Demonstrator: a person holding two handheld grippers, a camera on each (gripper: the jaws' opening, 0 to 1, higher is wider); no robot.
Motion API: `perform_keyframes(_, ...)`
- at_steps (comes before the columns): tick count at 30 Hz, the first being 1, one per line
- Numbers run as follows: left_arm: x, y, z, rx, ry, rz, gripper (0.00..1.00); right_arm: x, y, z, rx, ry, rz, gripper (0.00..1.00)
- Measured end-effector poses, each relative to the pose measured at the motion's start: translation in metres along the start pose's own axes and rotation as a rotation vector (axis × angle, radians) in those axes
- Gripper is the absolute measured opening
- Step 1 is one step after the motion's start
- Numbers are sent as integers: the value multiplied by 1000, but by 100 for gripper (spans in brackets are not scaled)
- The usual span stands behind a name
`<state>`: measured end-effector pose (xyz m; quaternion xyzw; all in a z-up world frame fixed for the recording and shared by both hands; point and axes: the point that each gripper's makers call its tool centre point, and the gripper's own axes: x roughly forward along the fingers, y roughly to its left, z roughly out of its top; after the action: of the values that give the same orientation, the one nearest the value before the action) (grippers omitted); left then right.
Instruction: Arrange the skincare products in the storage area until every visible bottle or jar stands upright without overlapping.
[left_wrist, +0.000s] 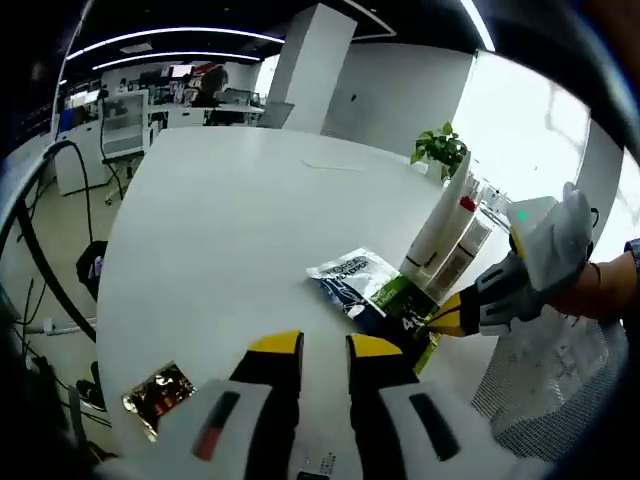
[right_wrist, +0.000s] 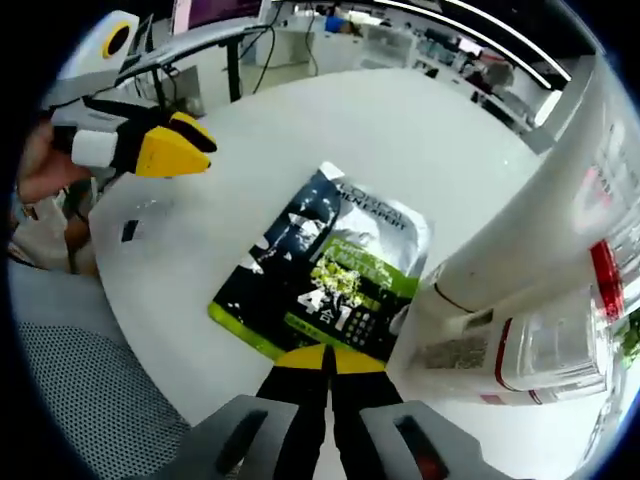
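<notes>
your left gripper view looks from above across the desk (left_wrist: 220, 230), well back. your right gripper view sits close over the sachet (right_wrist: 330, 275); both share it.

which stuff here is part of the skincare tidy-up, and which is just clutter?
Job:
- skincare pouch, gripped by the right gripper
- white tube
- red-capped bottle
- left gripper, fingers apart

Clutter:
- gold foil packet
- potted plant
- mesh chair

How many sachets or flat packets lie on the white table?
2. A green-and-dark sachet lies beside the bottles, nipped by the right gripper; a small gold packet lies near the left gripper.
</notes>
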<state>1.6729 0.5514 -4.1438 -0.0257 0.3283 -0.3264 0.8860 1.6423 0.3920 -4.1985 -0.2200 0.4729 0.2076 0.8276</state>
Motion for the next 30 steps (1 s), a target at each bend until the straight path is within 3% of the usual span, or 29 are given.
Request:
perform_keyframes(2, -9, 1, -8, 46, 29, -9, 24, 0, 0, 0, -6, 0, -1, 0)
perform_keyframes(8, -36, 2, -60, 181, 290, -42, 35, 0, 1, 0, -25, 1, -1, 0)
perform_keyframes(14, -34, 0, -78, 176, 346, -11, 47, 0, 1, 1, -60, 2, -7, 0)
perform_keyframes(19, -31, 12, -95, 340, 480, 67, 46, 0, 1, 1, -77, 1, -10, 0)
perform_keyframes(22, -27, 3, -87, 374, 407, 35, 48, -1, 1, 1, -76, 0, -8, 0)
perform_keyframes(26, -28, 5, -87, 360, 396, 36, 48, 0, 1, 2, -87, 2, -8, 0)
perform_keyframes(28, -28, 3, -86, 382, 389, 23, 39, 0, 1, 2, -98, 2, -11, 0)
perform_keyframes(30, -29, 4, -85, 375, 393, 26, 39, 0, 2, 2, -118, 2, -16, 0)
